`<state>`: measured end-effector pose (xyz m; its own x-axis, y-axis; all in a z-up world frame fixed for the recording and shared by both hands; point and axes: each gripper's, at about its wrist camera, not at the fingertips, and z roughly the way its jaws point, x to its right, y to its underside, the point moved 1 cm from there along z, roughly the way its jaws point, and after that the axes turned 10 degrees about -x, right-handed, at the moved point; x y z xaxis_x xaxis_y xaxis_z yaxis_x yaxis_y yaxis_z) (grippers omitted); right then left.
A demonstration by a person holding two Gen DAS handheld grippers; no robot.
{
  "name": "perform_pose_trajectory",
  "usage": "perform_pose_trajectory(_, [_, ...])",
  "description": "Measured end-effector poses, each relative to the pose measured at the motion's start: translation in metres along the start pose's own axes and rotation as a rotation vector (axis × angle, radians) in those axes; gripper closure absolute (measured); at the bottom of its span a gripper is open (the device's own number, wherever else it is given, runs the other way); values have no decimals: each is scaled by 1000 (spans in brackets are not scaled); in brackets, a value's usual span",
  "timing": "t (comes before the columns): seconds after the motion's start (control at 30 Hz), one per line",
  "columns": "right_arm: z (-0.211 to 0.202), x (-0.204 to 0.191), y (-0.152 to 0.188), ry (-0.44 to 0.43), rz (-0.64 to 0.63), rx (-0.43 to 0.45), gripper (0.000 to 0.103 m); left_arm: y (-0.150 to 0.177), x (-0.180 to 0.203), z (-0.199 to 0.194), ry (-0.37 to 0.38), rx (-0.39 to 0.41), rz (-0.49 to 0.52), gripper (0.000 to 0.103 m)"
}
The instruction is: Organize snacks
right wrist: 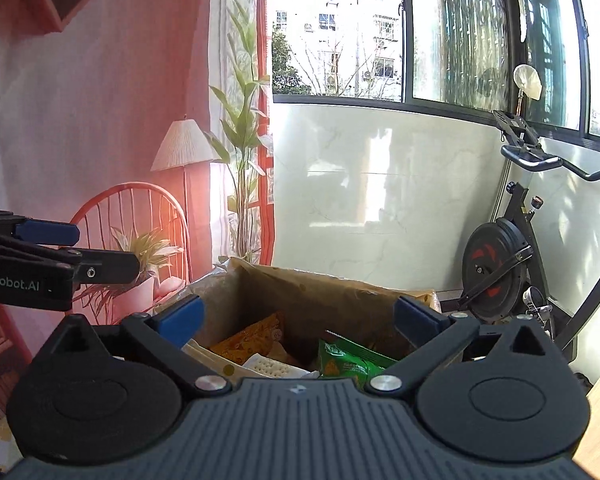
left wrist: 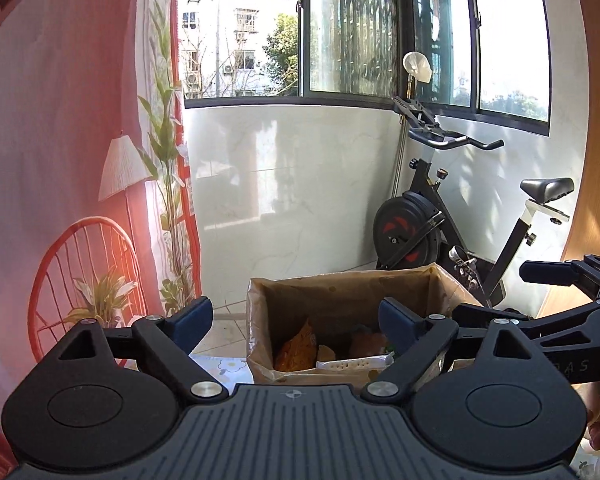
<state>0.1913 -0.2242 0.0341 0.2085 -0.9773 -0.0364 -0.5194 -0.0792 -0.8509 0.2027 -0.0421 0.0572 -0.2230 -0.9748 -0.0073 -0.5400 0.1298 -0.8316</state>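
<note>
Snacks [right wrist: 256, 344] half-hidden in box [right wrist: 300, 288]

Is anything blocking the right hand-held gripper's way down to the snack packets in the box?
Nothing visible does. The right hand-held gripper is open and empty above the cardboard box, whose top is open. The green packet and orange packet lie uncovered inside. The left hand-held gripper is off to the side.
</note>
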Motion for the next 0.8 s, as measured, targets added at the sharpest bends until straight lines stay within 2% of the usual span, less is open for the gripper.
perform_pose_trajectory(0.17, [-35, -3, 7, -13, 40, 38, 0, 12, -6, -41, -56, 55, -4, 8])
perform_pose_trajectory(0.3, [-59, -7, 20, -21, 61, 32, 0, 25, -3, -59, -181, 30, 3, 7])
perform_pose_trajectory(0.37, [-67, -10, 27, -32, 66, 25, 0, 33, 0, -67, -207, 27, 21, 7])
perform_pose_trajectory(0.43, [-73, -12, 34, -28, 72, 11, 0, 40, -2, -74, -207, 18, 4, 7])
perform_pose_trajectory(0.6, [-77, -12, 44, -17, 91, -34, 0, 51, -15, -78, -147, -20, -76, 7])
perform_pose_trajectory(0.8, [-80, -16, 45, -18, 90, -39, 0, 53, -15, -83, -171, -14, -73, 7])
